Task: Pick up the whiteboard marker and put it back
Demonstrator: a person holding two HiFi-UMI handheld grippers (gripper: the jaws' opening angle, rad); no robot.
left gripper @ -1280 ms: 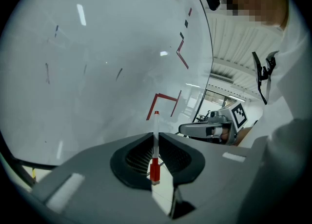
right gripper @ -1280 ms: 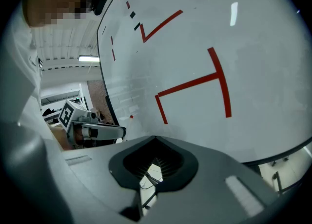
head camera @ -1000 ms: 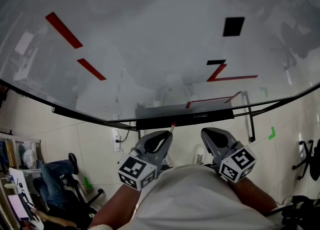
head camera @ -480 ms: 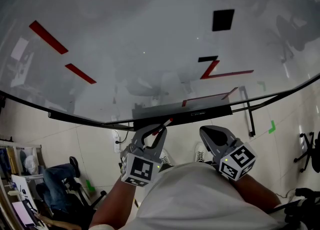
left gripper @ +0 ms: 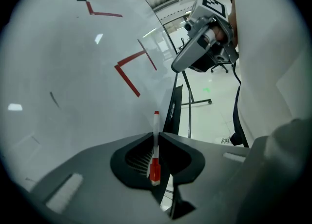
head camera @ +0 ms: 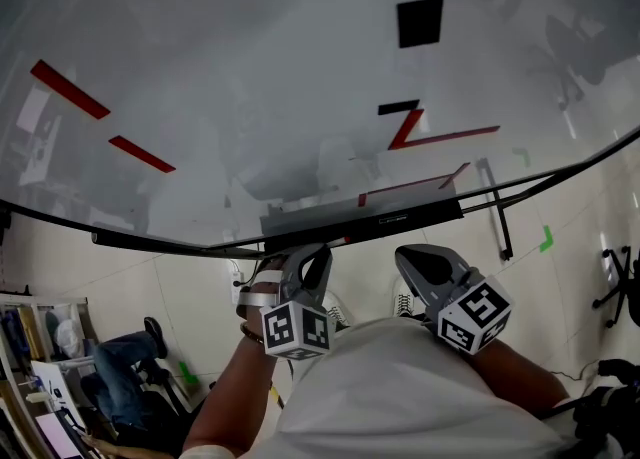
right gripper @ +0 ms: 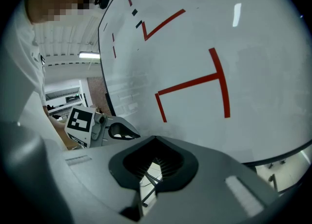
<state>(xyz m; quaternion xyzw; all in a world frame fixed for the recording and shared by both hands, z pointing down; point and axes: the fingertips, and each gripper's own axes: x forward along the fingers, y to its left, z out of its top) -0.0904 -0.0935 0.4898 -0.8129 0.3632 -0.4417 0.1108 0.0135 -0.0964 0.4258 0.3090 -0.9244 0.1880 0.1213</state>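
We just got the left gripper [left gripper: 157, 137], pinching the marker [left gripper: 155, 155], to the tray [head camera: 400, 219] at 12 o'clock, so drop-off's close. Right gripper [right gripper: 152, 139] is pressed together, empty.

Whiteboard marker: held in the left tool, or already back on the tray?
Held. The left tool is shut on the whiteboard marker, which pokes out beyond its tips.

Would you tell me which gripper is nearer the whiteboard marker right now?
Left. The left gripper is clamped on the whiteboard marker; the right gripper is apart, off to its right, empty.
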